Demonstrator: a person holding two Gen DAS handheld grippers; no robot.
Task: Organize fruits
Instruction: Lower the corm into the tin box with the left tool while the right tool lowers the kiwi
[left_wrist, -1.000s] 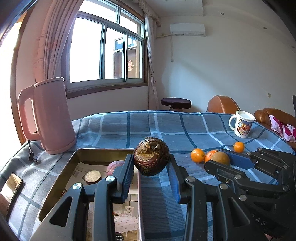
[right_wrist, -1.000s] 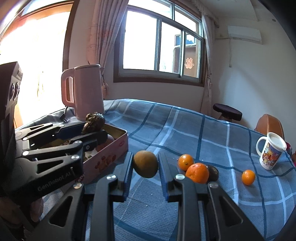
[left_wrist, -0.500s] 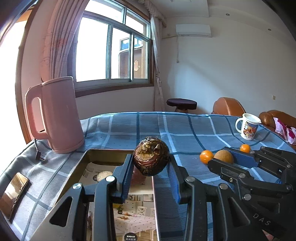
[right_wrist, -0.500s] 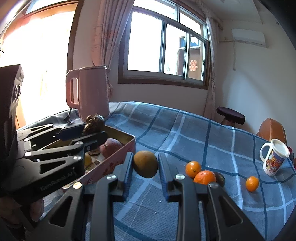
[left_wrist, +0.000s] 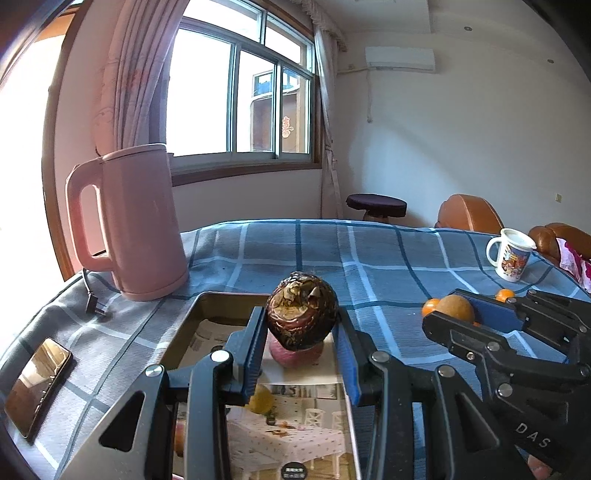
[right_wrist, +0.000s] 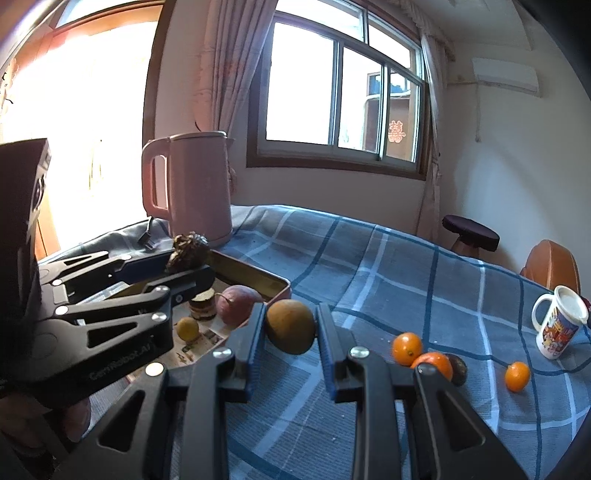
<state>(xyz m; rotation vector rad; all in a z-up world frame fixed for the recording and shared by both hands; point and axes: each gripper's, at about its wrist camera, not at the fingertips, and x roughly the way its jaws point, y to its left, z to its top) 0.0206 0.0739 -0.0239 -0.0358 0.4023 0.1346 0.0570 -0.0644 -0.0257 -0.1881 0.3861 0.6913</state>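
My left gripper (left_wrist: 301, 332) is shut on a dark brown scaly fruit (left_wrist: 302, 311), held above the open metal tin (left_wrist: 207, 306). The right wrist view shows the same fruit (right_wrist: 187, 248) over the tin (right_wrist: 258, 275). In the tin lie a pink round fruit (right_wrist: 238, 300), a small yellow fruit (right_wrist: 187, 328) and a dark cut piece (right_wrist: 202, 303). My right gripper (right_wrist: 290, 326) is shut on a brownish-green round fruit (right_wrist: 290, 325), just right of the tin's near corner. Oranges (right_wrist: 406, 347) (right_wrist: 433, 363) (right_wrist: 517, 375) and a dark fruit (right_wrist: 457, 367) lie on the blue checked cloth.
A pink kettle (left_wrist: 136, 221) stands behind the tin, its plug (left_wrist: 94, 306) on the cloth. A phone (left_wrist: 37, 380) lies at the left edge. A printed mug (right_wrist: 557, 326) stands at the far right. A stool (right_wrist: 469, 230) and orange chairs sit beyond the table.
Both grippers have drifted left with their fruits. The dark scaly fruit now hangs over the tin's middle, and the brownish-green fruit has come close to the tin's corner.
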